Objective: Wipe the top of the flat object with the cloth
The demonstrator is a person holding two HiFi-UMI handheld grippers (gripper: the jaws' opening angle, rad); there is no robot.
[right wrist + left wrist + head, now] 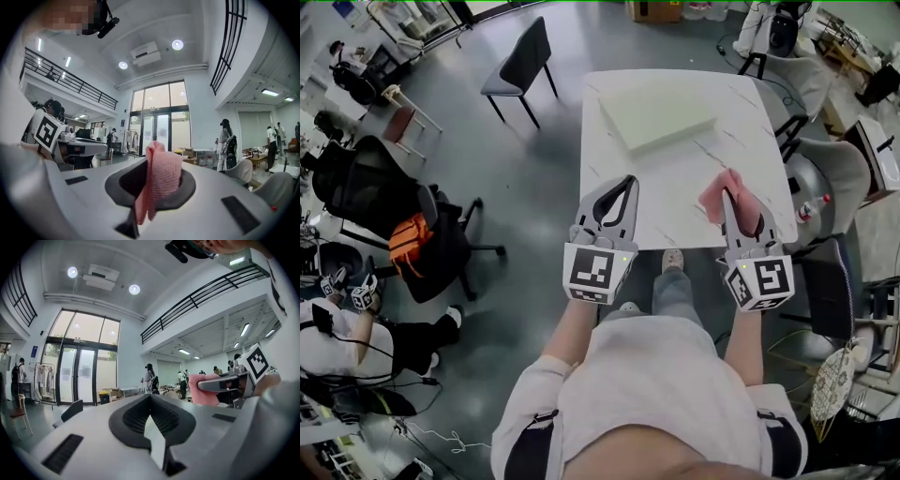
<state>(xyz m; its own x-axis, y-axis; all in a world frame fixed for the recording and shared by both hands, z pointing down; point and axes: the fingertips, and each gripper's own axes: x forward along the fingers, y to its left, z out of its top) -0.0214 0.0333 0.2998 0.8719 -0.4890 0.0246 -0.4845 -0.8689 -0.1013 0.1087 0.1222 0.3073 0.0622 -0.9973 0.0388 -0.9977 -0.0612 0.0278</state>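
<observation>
In the head view, a white tabletop (748, 131) stands in front of the person. On its far part lies the flat object, a pale slab (656, 112), with nothing on it. The right tongs (727, 196) are above the near right part of the tabletop, closed on the pink cloth (712, 197), which bulges out on both sides of the tips. The left tongs (628, 181) are above the near edge, with the tips closed together and nothing in them. Both tongs are well apart from the slab, and the cloth does not touch it.

The left gripper view looks level across the hall, not down. Its jaws meet at the tips and hold nothing. At the right it shows the other tongs from the side, with the cloth pinched at the tip.

The right gripper view shows best how the cloth is held: a folded strip stands upright between the jaws, and loose ends hang down toward the camera.

Only the head view shows the slab and the tabletop; only the gripper views show the grip closely.

I judge that the cloth is taken up but wiping has not begun. The next move asks to reach forward and to the left, to tip the right tongs down, and to press the cloth onto the top of the slab.
</observation>
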